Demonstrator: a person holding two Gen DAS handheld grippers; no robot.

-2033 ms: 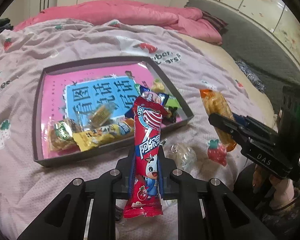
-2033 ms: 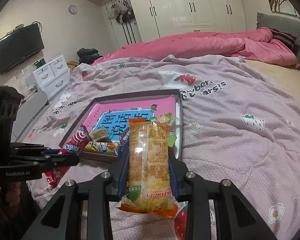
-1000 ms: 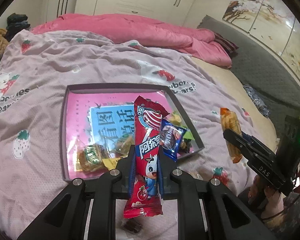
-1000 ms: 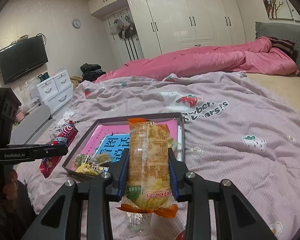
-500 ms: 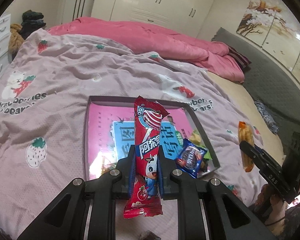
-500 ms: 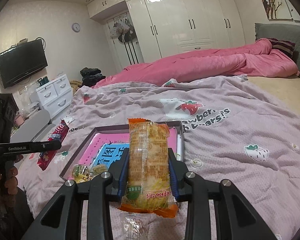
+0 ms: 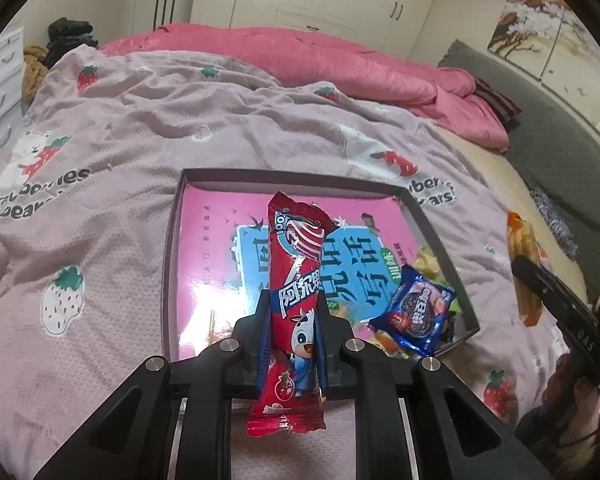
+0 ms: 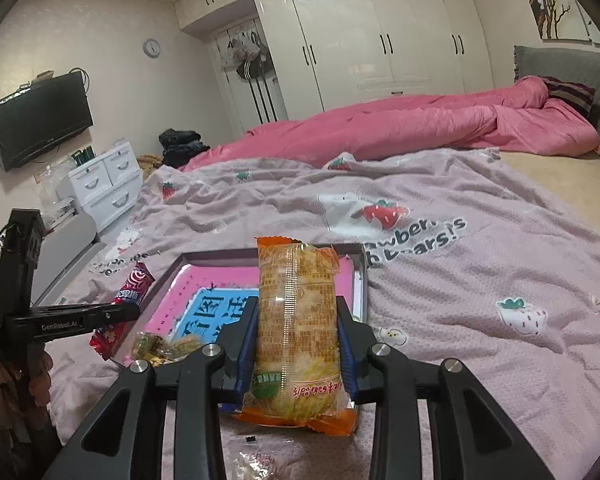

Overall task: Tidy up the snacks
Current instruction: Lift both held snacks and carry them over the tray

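My left gripper (image 7: pixel 292 312) pinches a long red candy wrapper (image 7: pixel 296 300) in its jaws above the shallow grey tray (image 7: pixel 171 264) on the bed. My right gripper (image 8: pixel 298 340) pinches a clear orange-ended biscuit packet (image 8: pixel 296 332), also held over this tray.

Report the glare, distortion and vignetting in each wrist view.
Left wrist view: fisheye bends the bed, black vignette in the corners, white glare on the pink tray floor beside the red snack packet held by the left gripper. Right wrist view: same curved edges and dark corners, ceiling light reflecting off the wardrobe doors; the orange snack packet in the right gripper looks sharp.
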